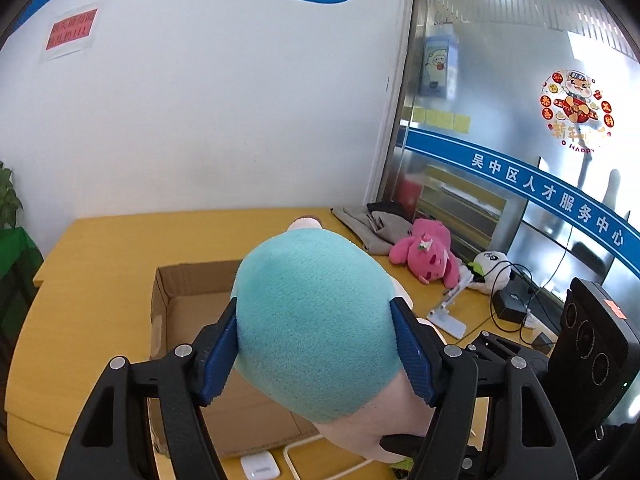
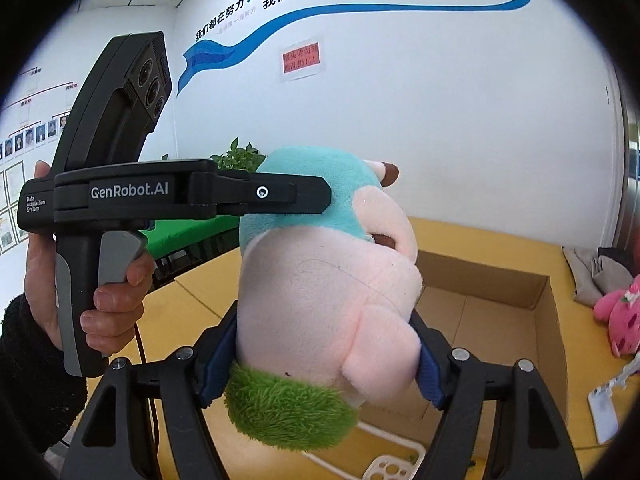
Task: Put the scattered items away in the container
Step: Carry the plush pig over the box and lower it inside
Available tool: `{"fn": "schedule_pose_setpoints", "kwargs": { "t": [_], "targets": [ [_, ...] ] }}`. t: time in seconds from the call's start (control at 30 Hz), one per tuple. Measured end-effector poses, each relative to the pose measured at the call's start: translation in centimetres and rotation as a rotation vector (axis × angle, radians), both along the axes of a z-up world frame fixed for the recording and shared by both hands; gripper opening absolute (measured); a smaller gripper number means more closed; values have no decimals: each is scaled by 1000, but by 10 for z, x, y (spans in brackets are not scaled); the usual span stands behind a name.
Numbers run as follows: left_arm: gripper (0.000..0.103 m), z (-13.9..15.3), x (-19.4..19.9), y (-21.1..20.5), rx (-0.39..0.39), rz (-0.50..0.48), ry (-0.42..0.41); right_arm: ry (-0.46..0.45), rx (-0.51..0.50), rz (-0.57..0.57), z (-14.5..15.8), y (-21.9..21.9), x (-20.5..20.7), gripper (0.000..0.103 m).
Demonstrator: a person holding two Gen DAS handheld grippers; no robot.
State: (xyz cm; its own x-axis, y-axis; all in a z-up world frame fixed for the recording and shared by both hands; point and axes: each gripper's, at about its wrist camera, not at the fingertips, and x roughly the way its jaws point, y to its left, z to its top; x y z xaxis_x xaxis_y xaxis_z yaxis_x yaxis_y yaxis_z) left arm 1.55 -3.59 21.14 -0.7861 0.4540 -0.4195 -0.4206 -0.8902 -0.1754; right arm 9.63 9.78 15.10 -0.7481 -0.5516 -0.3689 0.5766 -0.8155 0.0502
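While both grippers clamp it, the teal-and-pink plush toy with a green furry end (image 1: 320, 332) hangs in the air over the open brown cardboard box (image 1: 188, 304), clear of the box floor. Left gripper (image 1: 316, 344) has its blue-padded fingers (image 1: 218, 356) pressed into the teal part on either side; same tool shows side-on in the right wrist view (image 2: 320, 194), hand on its trigger, tip buried in the teal fabric. Right gripper (image 2: 324, 356) squeezes the pink lower body, its blue pads (image 2: 430, 376) denting the plush just above the green fur. Toy sits tilted, brown-tipped ear up and away from the right camera. Box lies flaps-open on the yellow wooden table (image 1: 120, 240) and looks empty where its floor shows. Beyond the box, near the glass partition: a bright pink plush bear (image 1: 424, 256) lying on its side, a white panda plush (image 1: 488, 268) just beside it with black cables across it, and a crumpled grey cloth (image 1: 372, 224) behind them. White phone stand (image 1: 446, 320) rests on the table to the right of the box. Small white earbud-type case (image 1: 260, 468) and a white cable lie at the box's near edge.
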Motion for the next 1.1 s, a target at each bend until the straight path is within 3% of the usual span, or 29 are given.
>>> {"fn": "schedule_pose_setpoints", "kwargs": {
  "t": [0.2,0.4,0.53,0.7,1.1],
  "targets": [
    [76,43,-73,-15,-25,29,-12,7,-8,15,40,-10,-65,74],
    [76,48,-147,-31,-102,99,-79,-42,-3,22,54,-36,-139,74],
    [75,30,-193,-40,-134,118,-166,-112,-4,33,47,-51,-188,74],
    [75,-4,-222,-39,-174,109,-233,-185,-34,-10,19,-60,-215,74],
    [75,-87,-268,-59,-162,108,-377,-372,-48,-63,-60,-74,-246,74]
  ]
}}
